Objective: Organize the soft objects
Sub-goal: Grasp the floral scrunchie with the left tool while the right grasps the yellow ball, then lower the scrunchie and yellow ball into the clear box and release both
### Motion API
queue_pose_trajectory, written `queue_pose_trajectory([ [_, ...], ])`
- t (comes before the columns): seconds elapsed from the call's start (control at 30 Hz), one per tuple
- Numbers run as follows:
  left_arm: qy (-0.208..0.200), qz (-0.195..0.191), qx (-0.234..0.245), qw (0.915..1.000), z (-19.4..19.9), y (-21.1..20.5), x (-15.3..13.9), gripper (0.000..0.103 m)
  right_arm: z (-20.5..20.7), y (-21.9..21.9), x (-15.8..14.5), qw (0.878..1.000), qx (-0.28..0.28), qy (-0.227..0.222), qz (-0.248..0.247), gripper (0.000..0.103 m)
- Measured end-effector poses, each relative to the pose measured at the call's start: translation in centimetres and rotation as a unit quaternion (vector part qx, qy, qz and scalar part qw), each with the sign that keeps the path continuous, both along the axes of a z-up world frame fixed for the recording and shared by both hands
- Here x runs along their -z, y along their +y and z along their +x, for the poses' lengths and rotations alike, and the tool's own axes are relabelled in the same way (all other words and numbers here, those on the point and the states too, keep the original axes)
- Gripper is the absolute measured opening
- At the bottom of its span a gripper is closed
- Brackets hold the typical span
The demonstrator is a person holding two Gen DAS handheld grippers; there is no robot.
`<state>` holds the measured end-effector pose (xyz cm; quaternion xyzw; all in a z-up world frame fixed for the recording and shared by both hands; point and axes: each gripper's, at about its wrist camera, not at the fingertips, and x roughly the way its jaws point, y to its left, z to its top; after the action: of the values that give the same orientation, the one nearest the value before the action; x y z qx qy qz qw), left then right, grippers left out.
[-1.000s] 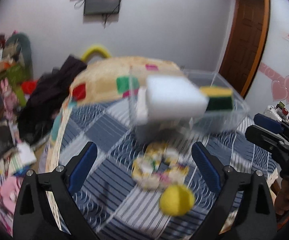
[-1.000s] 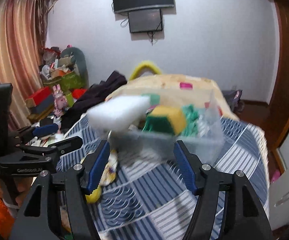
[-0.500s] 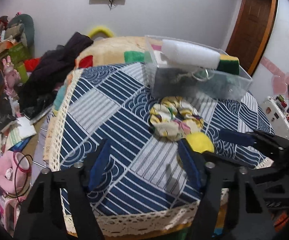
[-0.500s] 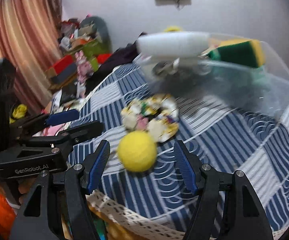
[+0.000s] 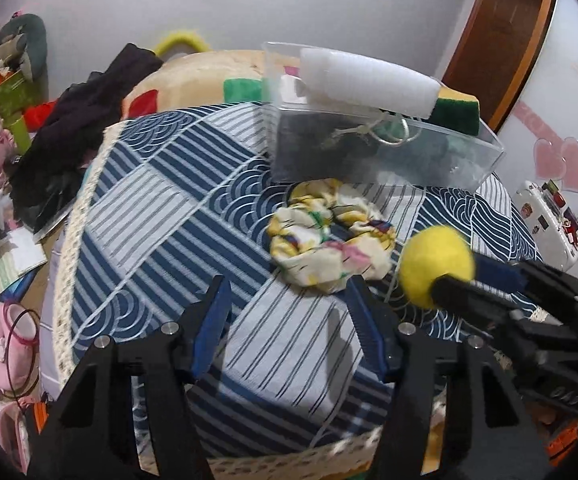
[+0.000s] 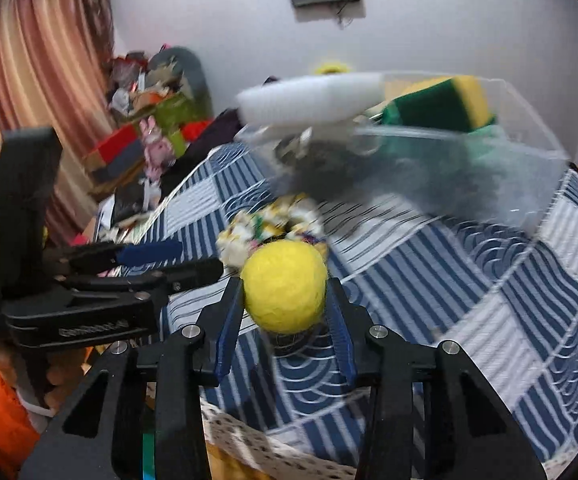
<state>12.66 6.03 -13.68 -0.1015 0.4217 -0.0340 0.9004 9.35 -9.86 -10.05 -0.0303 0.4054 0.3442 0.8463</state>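
Observation:
A yellow soft ball [image 6: 285, 286] sits between the fingers of my right gripper [image 6: 285, 300], which is closing around it; it also shows in the left wrist view [image 5: 435, 265]. A floral scrunchie [image 5: 329, 236] lies on the blue patterned tablecloth just beyond the ball. A clear plastic box [image 5: 369, 148] at the back holds a white sponge [image 5: 369, 80], a yellow-green sponge [image 6: 445, 108] and dark items. My left gripper [image 5: 289, 320] is open and empty, hovering before the scrunchie.
The table [image 5: 149, 208] has a lace-edged cloth; its front edge is close below both grippers. Clutter, toys and dark clothes [image 5: 77, 128] fill the floor to the left. A door [image 5: 501, 40] stands at the back right.
Both grippers dropped and moved in toward the table. My right gripper advanced so that the yellow ball now sits between its fingers, and its jaws narrowed.

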Motion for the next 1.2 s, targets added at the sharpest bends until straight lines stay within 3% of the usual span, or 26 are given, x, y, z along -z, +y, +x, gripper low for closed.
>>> queue_pose_trajectory([
  [0.13, 0.007, -0.001, 0.015, 0.9999, 1.6, -1.5, 0.4, 0.06, 0.5, -1.9, -0.7, 1.0, 0.027, -0.014, 0.009, 0.038],
  [0.37, 0.011, 0.035, 0.016, 0.9992, 4.2, -3.9, 1.4, 0.06, 1.8, -4.2, -0.2, 0.998, 0.06, -0.004, 0.017, 0.038],
  [0.43, 0.001, 0.042, 0.02, 0.9989, 4.2, -4.3, 1.3, 0.046, 2.0, -4.5, 0.0, 0.998, 0.064, 0.002, 0.019, 0.038],
  [0.5, -0.003, 0.033, 0.036, 0.9988, 4.1, -4.5, 1.2, 0.021, 2.1, -4.9, 0.1, 0.998, 0.066, 0.004, 0.02, 0.038],
  [0.57, -0.01, 0.031, 0.048, 0.9983, 3.5, -4.8, 1.1, 0.015, 2.2, -5.0, 0.1, 0.997, 0.068, 0.004, 0.022, 0.038],
  [0.77, -0.035, 0.032, 0.045, 0.9978, 1.2, -4.8, -0.1, 0.013, 1.8, -5.0, -0.4, 0.997, 0.068, 0.001, 0.026, 0.038],
  [1.2, -0.131, 0.027, 0.036, 0.9903, -3.3, -4.8, -7.0, 0.013, 0.6, -6.5, -3.8, 0.995, 0.081, -0.052, 0.035, 0.038],
])
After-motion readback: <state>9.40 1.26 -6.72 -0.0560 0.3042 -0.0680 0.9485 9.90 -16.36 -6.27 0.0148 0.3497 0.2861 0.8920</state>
